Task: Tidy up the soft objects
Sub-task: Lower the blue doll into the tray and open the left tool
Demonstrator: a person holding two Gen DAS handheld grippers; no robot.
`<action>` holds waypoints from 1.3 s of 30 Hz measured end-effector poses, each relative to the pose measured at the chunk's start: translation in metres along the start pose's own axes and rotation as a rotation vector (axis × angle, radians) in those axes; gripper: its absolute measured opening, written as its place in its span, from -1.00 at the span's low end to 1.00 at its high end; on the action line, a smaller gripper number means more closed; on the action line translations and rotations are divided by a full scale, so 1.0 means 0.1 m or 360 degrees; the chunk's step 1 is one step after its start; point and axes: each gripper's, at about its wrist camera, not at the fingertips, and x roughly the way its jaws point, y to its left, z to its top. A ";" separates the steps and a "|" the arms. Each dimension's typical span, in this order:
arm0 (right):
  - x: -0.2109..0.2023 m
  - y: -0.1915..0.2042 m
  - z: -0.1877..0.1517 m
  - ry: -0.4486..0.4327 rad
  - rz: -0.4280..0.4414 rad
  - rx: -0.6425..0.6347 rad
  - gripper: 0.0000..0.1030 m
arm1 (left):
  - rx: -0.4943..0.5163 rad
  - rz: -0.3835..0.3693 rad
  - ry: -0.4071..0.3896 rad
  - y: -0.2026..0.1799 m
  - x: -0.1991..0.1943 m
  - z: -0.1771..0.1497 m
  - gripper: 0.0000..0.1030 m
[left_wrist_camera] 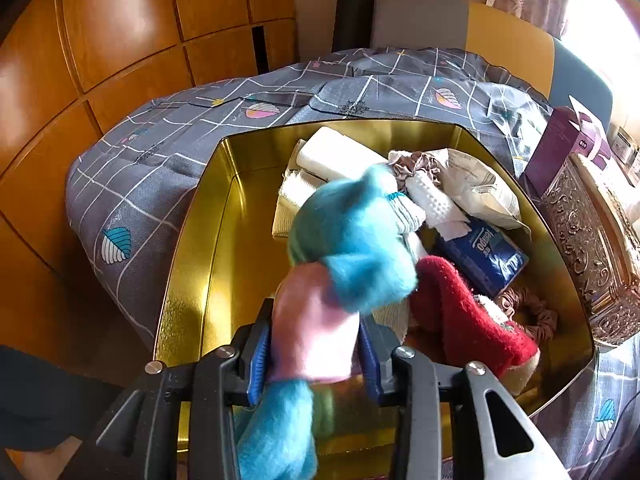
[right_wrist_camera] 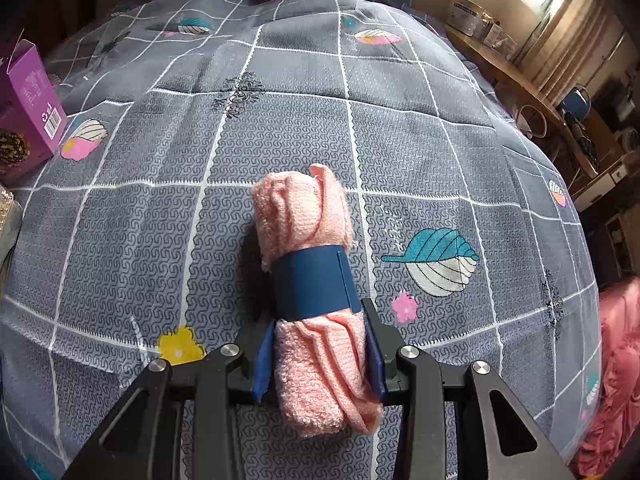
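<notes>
Left tongs point(left_wrist_camera: 316, 354) clenched on fuzzy blue-pink sock point(left_wrist_camera: 352, 248), limp, light, dangling over gold tin point(left_wrist_camera: 192, 248). Right tongs point(right_wrist_camera: 318, 354) grasping rolled pink towel point(right_wrist_camera: 316, 300) above bedspread point(right_wrist_camera: 120, 200); soft, compressible, best held mid-roll near blue band point(right_wrist_camera: 316, 284).

"What colours do we see?"

"A fuzzy sock point(left_wrist_camera: 352, 240) in blue, green and pink, over a shiny gold tin point(left_wrist_camera: 224, 216). A red sock point(left_wrist_camera: 460, 312) too."

"And our pink towel roll point(right_wrist_camera: 312, 280) has a dark blue band point(right_wrist_camera: 316, 284), on a grey checked bedspread point(right_wrist_camera: 160, 200) with leaves."
</notes>
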 end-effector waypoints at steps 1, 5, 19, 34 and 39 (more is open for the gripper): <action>0.00 0.01 0.00 0.0000 -0.0001 0.0000 -0.25 | 0.0000 -0.0002 0.0000 0.00 0.00 0.00 -0.25; 0.01 0.01 -0.01 -0.0005 -0.0004 0.0001 -0.25 | -0.0008 -0.0021 -0.0019 0.02 -0.05 -0.02 -0.23; 0.02 0.01 -0.02 -0.0011 -0.0007 0.0007 -0.25 | -0.0068 -0.0118 -0.0076 0.18 -0.20 -0.02 -0.22; 0.04 0.04 0.55 0.0050 0.0126 0.0264 -0.29 | -0.0042 -0.0159 -0.0072 0.18 -0.22 0.02 -0.22; -0.14 0.36 0.90 -0.0035 0.0169 0.0175 -0.29 | -0.0023 -0.0169 -0.0093 0.18 -0.24 0.04 -0.22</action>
